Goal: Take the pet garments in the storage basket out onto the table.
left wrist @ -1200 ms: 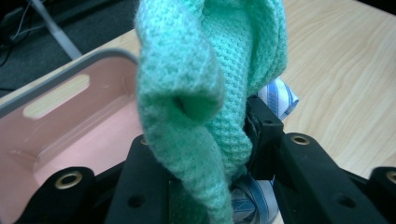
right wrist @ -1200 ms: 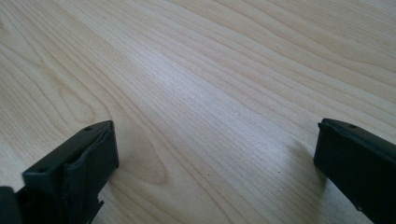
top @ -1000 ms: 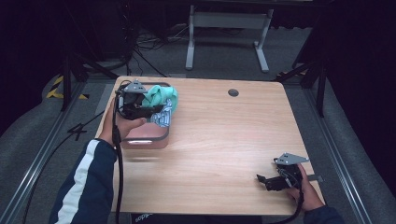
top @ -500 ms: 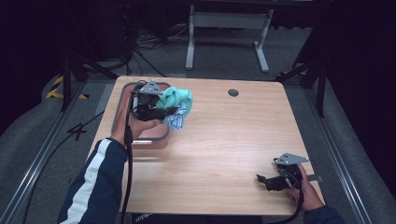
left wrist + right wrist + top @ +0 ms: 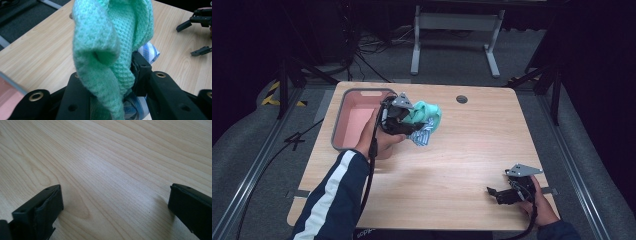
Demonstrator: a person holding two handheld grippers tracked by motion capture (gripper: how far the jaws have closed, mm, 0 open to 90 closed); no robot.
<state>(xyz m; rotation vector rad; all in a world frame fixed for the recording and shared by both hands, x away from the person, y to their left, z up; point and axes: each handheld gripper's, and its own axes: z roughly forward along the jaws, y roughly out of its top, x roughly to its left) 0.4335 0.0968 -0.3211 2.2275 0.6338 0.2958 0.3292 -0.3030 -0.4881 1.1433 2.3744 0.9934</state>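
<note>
Green cloth (image 5: 117, 37) clamped in left tool (image 5: 112, 82)

Wooden table (image 5: 452, 165); pink tray (image 5: 357, 122) at far-left.

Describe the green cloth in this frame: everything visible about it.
The green cloth is mint, of a waffle-textured knit, soft and bunched into loose folds. It is clamped between the jaws of the left tool, held just above the wooden table beside the pink bin. A blue-and-white striped cloth is caught in the same grip, hanging underneath and touching it.
</note>
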